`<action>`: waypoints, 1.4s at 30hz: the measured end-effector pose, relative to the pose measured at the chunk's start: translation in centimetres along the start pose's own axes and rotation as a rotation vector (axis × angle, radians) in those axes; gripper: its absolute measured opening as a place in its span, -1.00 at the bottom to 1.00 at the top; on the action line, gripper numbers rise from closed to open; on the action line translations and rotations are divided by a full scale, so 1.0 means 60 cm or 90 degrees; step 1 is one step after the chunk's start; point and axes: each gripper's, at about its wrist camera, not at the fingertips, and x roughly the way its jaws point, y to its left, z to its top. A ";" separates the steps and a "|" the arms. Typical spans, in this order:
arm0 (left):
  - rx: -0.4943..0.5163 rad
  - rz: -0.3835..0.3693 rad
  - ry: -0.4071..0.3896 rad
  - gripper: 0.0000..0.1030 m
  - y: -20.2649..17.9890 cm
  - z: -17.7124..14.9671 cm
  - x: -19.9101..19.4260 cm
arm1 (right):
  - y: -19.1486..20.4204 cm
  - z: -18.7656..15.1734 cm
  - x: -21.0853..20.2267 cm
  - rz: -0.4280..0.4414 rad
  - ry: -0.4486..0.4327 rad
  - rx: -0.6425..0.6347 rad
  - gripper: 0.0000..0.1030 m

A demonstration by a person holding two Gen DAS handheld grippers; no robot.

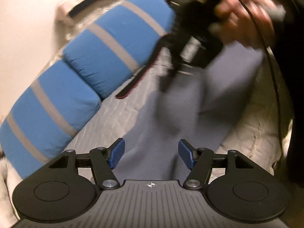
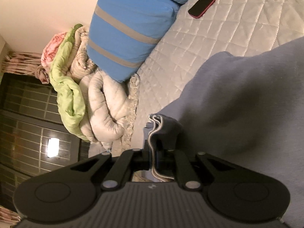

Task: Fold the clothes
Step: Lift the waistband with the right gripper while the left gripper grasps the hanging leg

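Now my right gripper (image 2: pixel 161 133) pinches the grey garment (image 2: pixel 237 104) edge for folding; left gripper (image 1: pixel 151 153) half-open, empty above it.

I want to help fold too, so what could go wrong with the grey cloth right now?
1. The right tongs pinch only the bunched edge of the grey cloth, so it might slip out if tugged.
2. The left tongs are open above the cloth, holding nothing, so the unheld part may sag and fold crooked.
3. The black strap beside the blue pillows could get caught in the cloth.
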 end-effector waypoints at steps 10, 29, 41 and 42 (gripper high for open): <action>0.177 0.180 0.084 0.18 -0.079 -0.038 0.071 | -0.006 0.004 0.000 0.012 -0.005 0.023 -0.88; 0.442 0.330 0.179 -0.68 -0.090 -0.156 0.076 | -0.011 -0.020 0.021 -0.044 0.011 0.022 -0.88; 0.342 0.311 0.292 -0.78 -0.055 -0.188 0.091 | -0.011 -0.043 0.061 -0.151 0.066 -0.018 -0.88; 0.342 0.303 0.295 -0.78 -0.057 -0.190 0.091 | -0.017 -0.046 0.063 -0.170 0.075 -0.015 -0.88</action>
